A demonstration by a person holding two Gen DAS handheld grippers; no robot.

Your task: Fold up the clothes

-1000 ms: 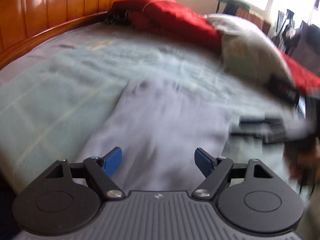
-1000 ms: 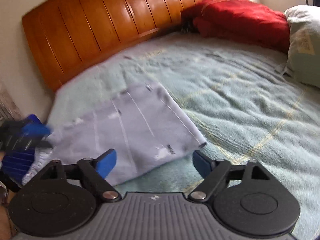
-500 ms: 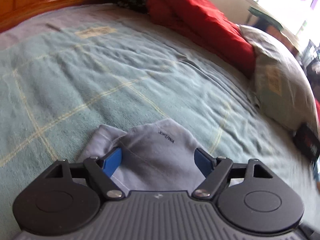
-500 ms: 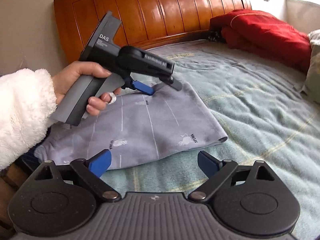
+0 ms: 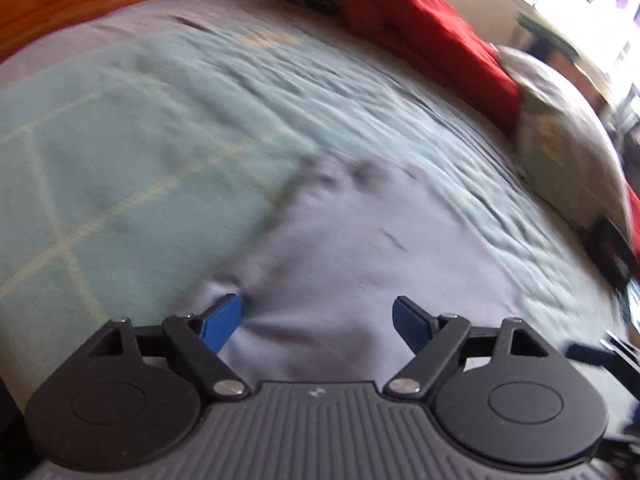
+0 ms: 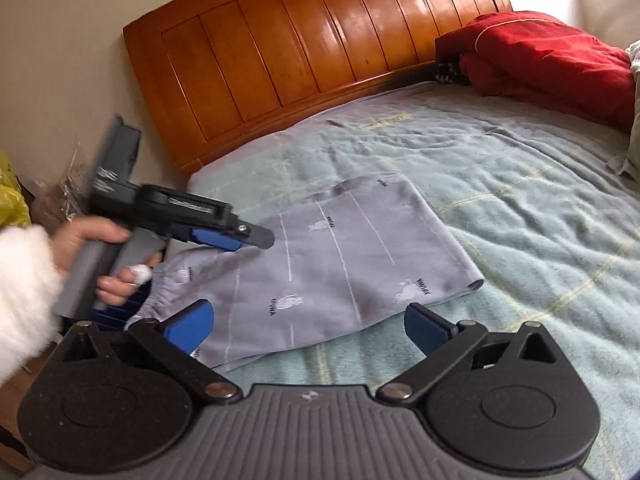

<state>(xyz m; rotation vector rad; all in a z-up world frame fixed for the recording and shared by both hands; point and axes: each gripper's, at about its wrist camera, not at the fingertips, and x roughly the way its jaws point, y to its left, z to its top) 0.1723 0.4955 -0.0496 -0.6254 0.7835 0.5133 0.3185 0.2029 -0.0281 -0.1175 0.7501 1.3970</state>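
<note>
A grey garment [image 6: 340, 256] with white stripes and small prints lies folded flat on the bed, its elastic waistband toward the near left edge. A hand in a fluffy white sleeve [image 6: 24, 292] holds my left gripper [image 6: 248, 238] just above the waistband end. In the blurred left wrist view my left gripper [image 5: 318, 320] is open over the garment [image 5: 360, 240], with its left pad [image 5: 222, 322] against a bunched bit of cloth. My right gripper [image 6: 308, 326] is open, low over the near edge of the garment, holding nothing.
The bed carries a pale green blanket [image 6: 520, 208] with yellow lines. A red quilt [image 6: 552, 60] and a pillow [image 5: 568, 140] lie at the far side below the wooden headboard [image 6: 300, 52]. A yellow bag [image 6: 10, 196] sits off the bed's left.
My left gripper has drawn back from the garment's far folded edge to the waistband end and dropped lower. The garment now lies flat. My right gripper has barely moved.
</note>
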